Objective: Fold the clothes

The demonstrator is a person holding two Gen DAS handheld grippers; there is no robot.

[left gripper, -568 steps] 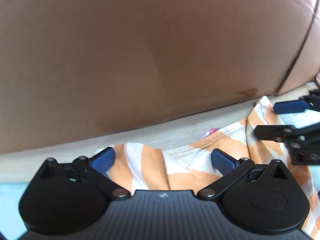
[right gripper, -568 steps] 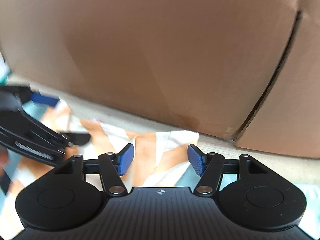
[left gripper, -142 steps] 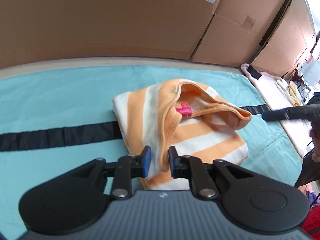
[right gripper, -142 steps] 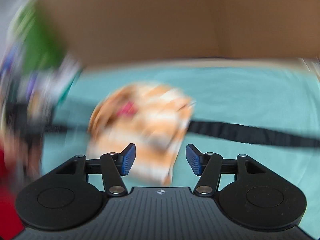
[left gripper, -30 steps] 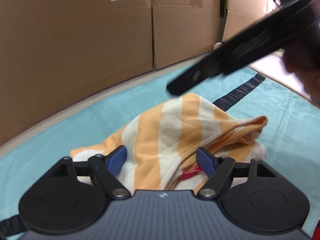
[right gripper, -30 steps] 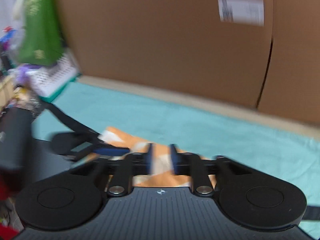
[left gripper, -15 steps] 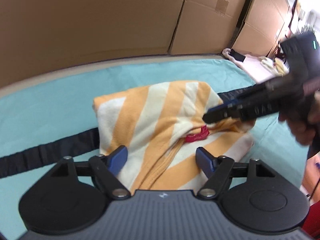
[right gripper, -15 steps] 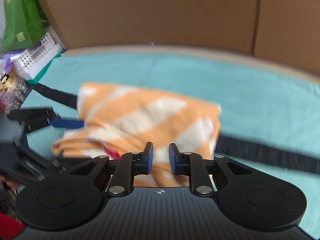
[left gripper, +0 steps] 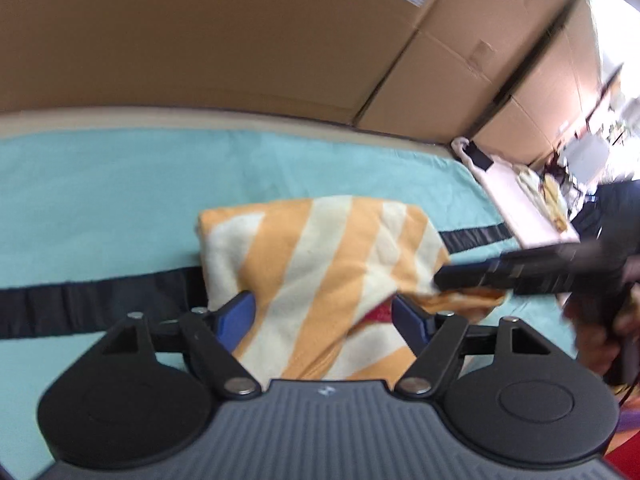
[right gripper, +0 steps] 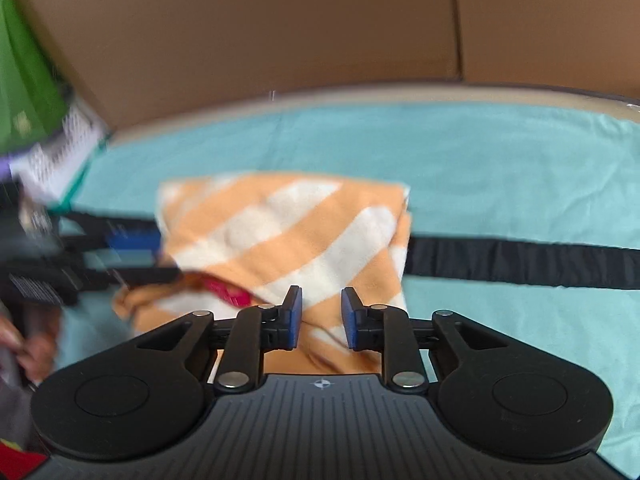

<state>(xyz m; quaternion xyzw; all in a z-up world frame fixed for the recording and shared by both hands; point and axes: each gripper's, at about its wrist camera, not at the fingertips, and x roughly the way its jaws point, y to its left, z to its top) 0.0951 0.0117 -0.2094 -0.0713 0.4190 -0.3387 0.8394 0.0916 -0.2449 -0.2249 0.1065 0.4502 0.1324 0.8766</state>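
Note:
An orange-and-white striped garment (left gripper: 320,264) lies folded in a rough rectangle on the teal cloth (left gripper: 100,192), over a black strap (left gripper: 80,300). A red tag (left gripper: 378,314) shows at its near open edge. My left gripper (left gripper: 326,316) is open, its fingers on either side of the garment's near edge. The right gripper (left gripper: 444,280) reaches in from the right to the garment's right corner. In the right wrist view the garment (right gripper: 288,232) lies ahead, and my right gripper (right gripper: 320,314) has its pads slightly apart with fabric between them.
Large cardboard boxes (left gripper: 240,40) stand along the far edge of the surface. A pale pink surface with small items (left gripper: 532,204) lies to the right. A green bag and white basket (right gripper: 44,120) stand at the left in the right wrist view.
The garment now lies flatter. My left gripper stays open at its near edge. The right gripper's pads have parted slightly since half a second ago.

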